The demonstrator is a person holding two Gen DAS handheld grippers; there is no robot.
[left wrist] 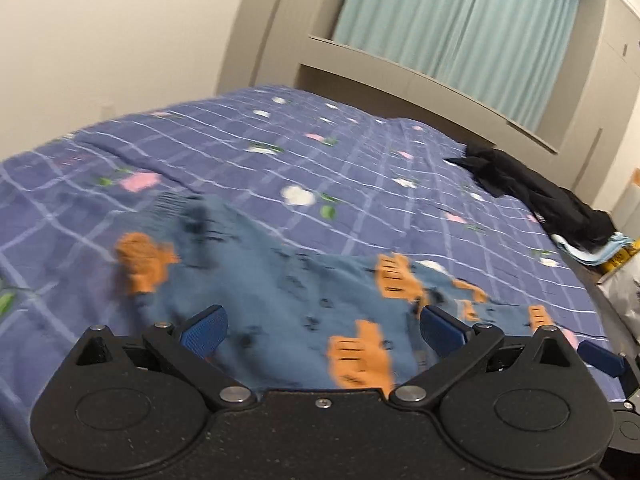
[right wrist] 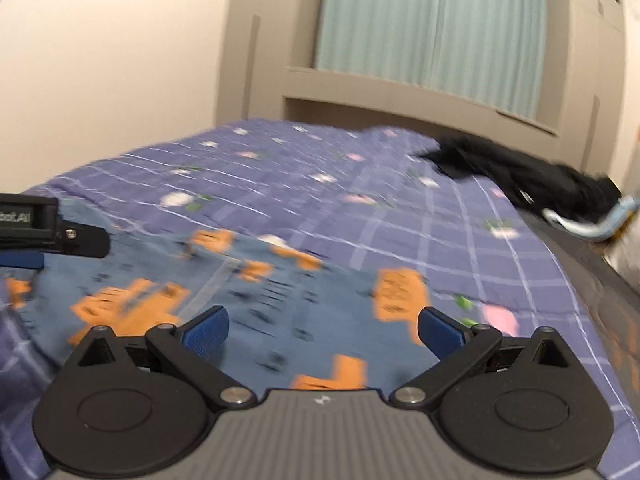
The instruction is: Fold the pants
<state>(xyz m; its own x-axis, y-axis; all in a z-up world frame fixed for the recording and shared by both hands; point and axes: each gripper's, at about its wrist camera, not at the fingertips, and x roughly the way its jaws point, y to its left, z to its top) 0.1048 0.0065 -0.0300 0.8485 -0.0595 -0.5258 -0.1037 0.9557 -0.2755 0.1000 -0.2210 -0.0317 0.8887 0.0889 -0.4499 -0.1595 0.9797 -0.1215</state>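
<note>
Ahead of the left gripper (left wrist: 323, 327): pants (left wrist: 280, 280) flat on bed (left wrist: 360, 152), jaws wide, holding nothing, likely poised to pinch. Ahead of the right gripper (right wrist: 323, 327): pants (right wrist: 280, 300); jaws wide, empty; black clothes (right wrist: 520, 176) far right.

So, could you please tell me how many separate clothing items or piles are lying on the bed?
2. The blue pants with orange print lie spread just beyond both open grippers; a dark garment heap sits at the bed's far right edge. More may lie outside the views.
</note>
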